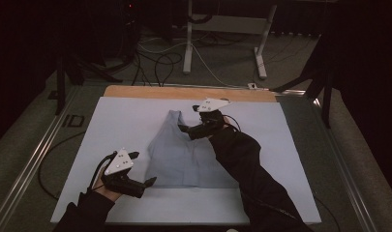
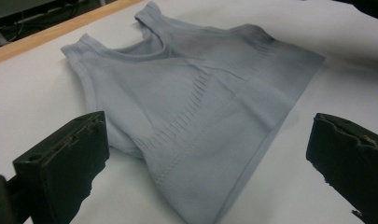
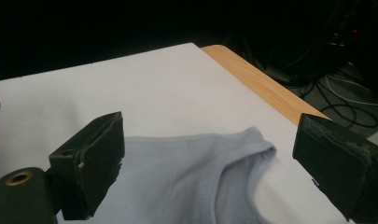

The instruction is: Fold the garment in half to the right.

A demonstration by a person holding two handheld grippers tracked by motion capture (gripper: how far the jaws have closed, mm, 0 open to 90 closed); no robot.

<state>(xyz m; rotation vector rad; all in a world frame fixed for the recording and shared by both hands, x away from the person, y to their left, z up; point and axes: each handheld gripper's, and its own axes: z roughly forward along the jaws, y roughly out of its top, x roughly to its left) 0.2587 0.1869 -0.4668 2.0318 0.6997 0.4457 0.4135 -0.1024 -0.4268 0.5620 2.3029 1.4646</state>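
Pale blue ribbed knit tank top (image 1: 181,154), flat on table: light, limp; pinch shoulder strap, hem; both tongs released

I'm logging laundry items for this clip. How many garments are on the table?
1: a light blue tank top lying flat mid-table on the white cover, between the left gripper and right gripper. Nothing seems hidden.

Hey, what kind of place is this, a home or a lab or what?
Probably a lab or recording room, not a home. A pale top lies on a white-covered table, loose cables trail over the carpet, a bare desk frame stands behind, and the surroundings are dark.
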